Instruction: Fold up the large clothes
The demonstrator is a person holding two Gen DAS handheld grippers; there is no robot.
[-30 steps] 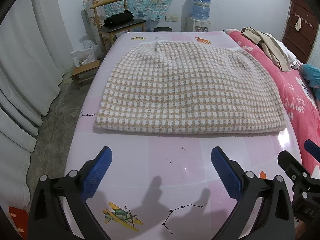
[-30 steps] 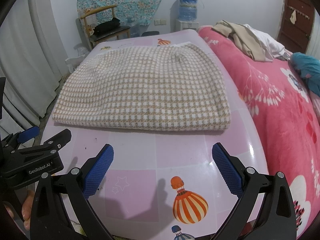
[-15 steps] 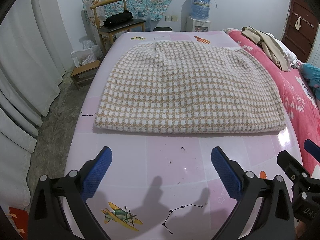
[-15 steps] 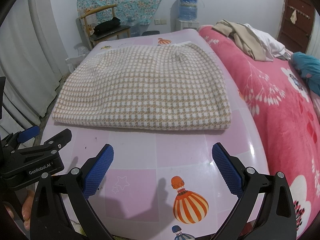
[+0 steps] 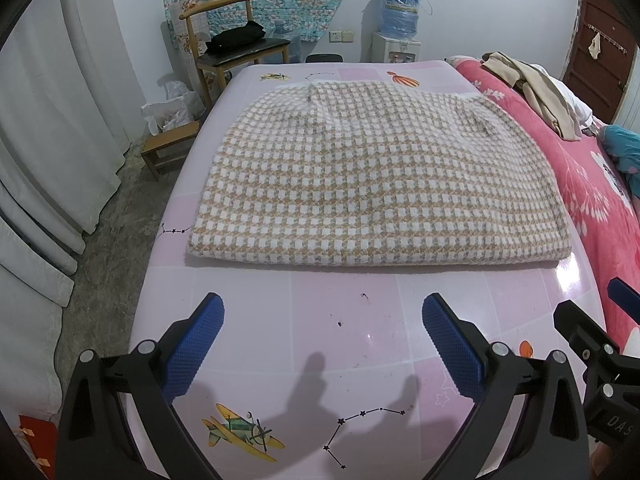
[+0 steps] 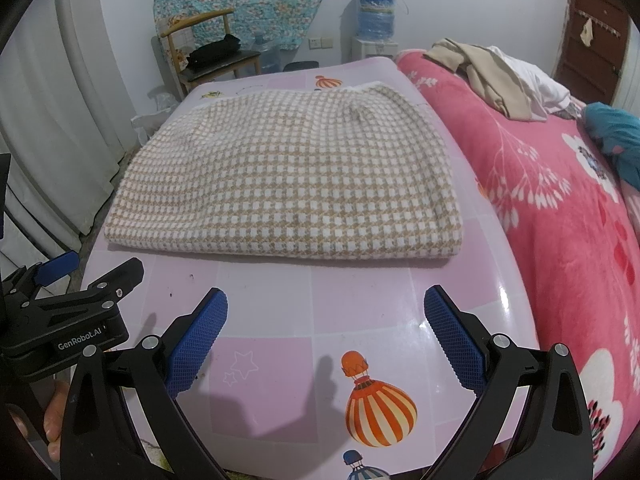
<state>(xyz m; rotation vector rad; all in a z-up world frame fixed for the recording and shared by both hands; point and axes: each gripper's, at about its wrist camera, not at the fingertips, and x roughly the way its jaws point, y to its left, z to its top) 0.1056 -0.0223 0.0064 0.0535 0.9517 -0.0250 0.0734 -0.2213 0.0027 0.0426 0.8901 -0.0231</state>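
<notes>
A beige-and-white checked garment [image 5: 372,176] [image 6: 292,180] lies folded into a flat rectangle on the pink patterned table [image 5: 320,320] [image 6: 316,312]. Its near folded edge runs across both views, well beyond my fingertips. My left gripper [image 5: 322,314] is open and holds nothing, hovering over the table's near left part. My right gripper [image 6: 325,310] is open too, over the near right part beside a balloon print. The left gripper's body [image 6: 68,320] shows at the left edge of the right wrist view. The right gripper's body [image 5: 600,344] shows at the right edge of the left wrist view.
A pink flowered blanket [image 6: 560,200] covers the bed along the table's right side, with beige clothes [image 6: 480,68] piled on it. A wooden chair [image 5: 236,48], a small stool [image 5: 168,148] and a water dispenser [image 5: 398,20] stand behind. White curtains [image 5: 48,140] hang on the left.
</notes>
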